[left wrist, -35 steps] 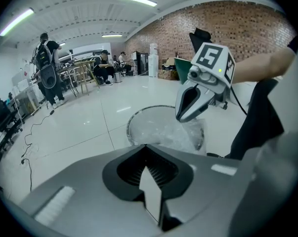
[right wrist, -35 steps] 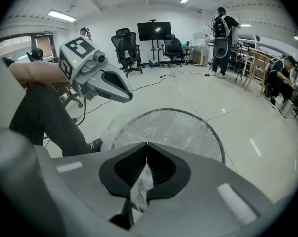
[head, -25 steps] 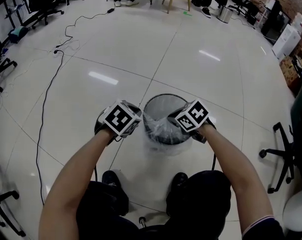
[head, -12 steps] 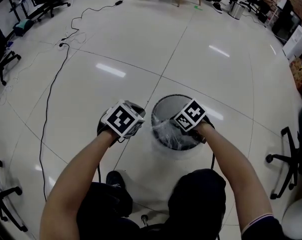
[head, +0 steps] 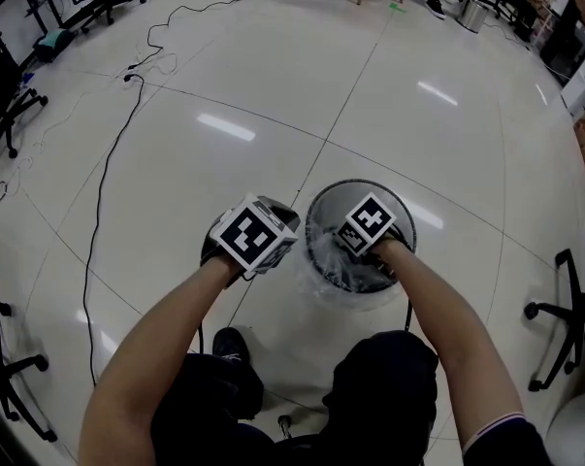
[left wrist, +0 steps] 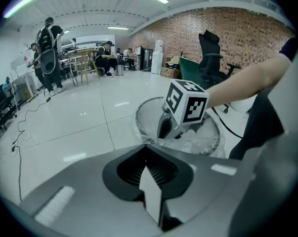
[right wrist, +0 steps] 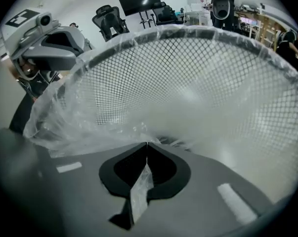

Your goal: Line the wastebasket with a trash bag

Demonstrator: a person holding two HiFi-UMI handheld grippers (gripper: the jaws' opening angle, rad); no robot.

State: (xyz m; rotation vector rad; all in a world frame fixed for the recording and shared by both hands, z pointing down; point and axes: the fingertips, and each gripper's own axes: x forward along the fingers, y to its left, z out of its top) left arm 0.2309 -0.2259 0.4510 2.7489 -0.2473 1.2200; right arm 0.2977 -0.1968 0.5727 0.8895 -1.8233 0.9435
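Note:
A round black mesh wastebasket [head: 397,214] stands on the pale floor in front of the person's feet. A clear trash bag [head: 329,266] lies crumpled inside it, and its edge is draped over the near left rim. My right gripper [head: 356,249] points steeply down inside the basket. It is shut, and in the right gripper view crinkled film [right wrist: 89,127] gathers into its tips [right wrist: 147,143] before the mesh wall [right wrist: 188,73]. My left gripper [head: 273,247] is shut just outside the left rim. In its own view its tips [left wrist: 145,144] sit at the bag's edge [left wrist: 193,139]. I cannot tell if they pinch film.
A black cable [head: 98,183] runs across the floor at the left. Office chair bases stand at the right [head: 564,328] and the lower left [head: 6,377]. The person's shoe [head: 224,343] is close behind the basket. People and stools stand far back [left wrist: 50,38].
My right gripper has sunk lower into the basket, and the heaped film at the near rim has gone down with it. The left gripper has stayed beside the rim.

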